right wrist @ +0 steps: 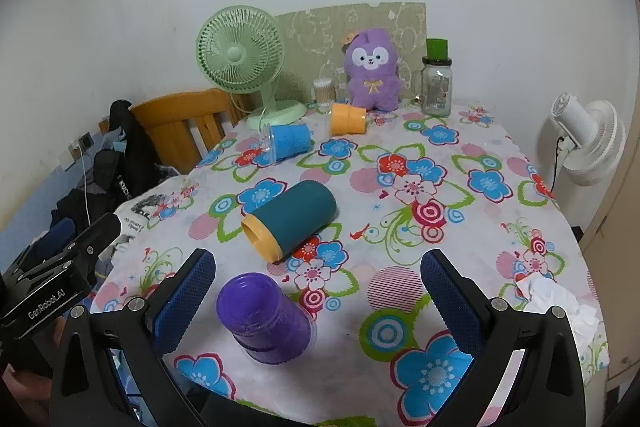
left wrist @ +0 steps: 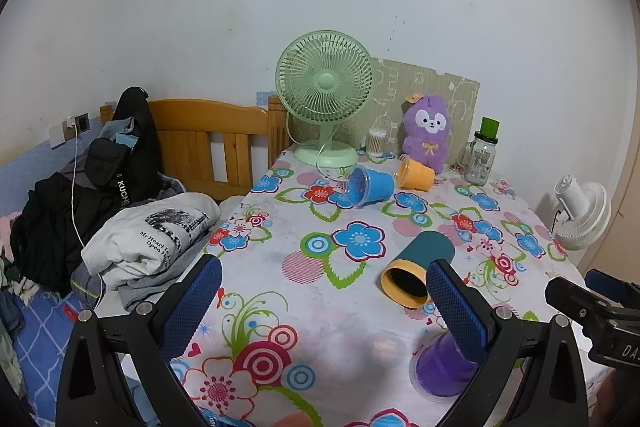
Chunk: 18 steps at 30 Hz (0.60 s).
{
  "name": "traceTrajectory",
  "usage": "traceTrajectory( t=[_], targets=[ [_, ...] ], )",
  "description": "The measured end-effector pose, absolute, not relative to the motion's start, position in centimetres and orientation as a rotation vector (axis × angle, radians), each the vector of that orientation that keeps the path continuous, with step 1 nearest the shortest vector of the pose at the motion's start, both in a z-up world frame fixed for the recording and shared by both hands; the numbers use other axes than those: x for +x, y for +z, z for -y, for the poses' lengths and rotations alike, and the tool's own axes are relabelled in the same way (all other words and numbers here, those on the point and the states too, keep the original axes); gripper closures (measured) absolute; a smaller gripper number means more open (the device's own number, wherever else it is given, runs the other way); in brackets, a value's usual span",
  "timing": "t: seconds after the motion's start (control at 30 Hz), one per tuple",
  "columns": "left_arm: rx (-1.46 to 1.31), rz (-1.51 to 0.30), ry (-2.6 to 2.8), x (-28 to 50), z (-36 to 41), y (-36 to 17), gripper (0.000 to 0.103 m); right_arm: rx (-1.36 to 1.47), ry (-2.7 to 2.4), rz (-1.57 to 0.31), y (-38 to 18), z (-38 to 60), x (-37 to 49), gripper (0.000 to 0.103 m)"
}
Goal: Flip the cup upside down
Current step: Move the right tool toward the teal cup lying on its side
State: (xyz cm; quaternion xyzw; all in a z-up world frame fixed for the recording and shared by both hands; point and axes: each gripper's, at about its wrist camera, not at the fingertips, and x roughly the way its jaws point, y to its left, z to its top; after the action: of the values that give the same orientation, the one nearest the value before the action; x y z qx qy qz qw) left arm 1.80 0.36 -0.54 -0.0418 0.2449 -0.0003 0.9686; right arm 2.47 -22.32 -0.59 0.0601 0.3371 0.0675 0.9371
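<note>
Teal plastic cup with a yellow rim lies on its side mid-surface, mouth facing the near-left edge, ahead of the empty, wide-apart right fingers, nearer than left fingers, also apart.

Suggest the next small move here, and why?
Probably bring the right gripper forward to the teal cup. The purple cup already stands mouth-down, while the teal cup lies on its side just ahead, its yellow rim facing the grippers. Both grippers are open and hold nothing. The blue cup and orange cup also lie on their sides, farther back.
</note>
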Motion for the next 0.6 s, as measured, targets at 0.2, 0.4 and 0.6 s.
traceTrajectory(
  t=[0.2,0.4,0.6],
  targets=[
    [-0.063,-0.543,-0.012,3.7,-0.7,-1.4,0.0,0.167,0.147,-0.751,-0.9,22.3,5.3,0.0],
    [-0.047,-0.601,-0.028,6.6,-1.3,-2.5,0.0,0.276,0.183,-0.889,-2.3,21.7,10.1,0.0],
    [-0.045,-0.653,-0.068,10.9,-1.5,-3.3,0.0,0.345,0.193,-1.048,-4.8,20.6,15.3,0.0]
  ],
)
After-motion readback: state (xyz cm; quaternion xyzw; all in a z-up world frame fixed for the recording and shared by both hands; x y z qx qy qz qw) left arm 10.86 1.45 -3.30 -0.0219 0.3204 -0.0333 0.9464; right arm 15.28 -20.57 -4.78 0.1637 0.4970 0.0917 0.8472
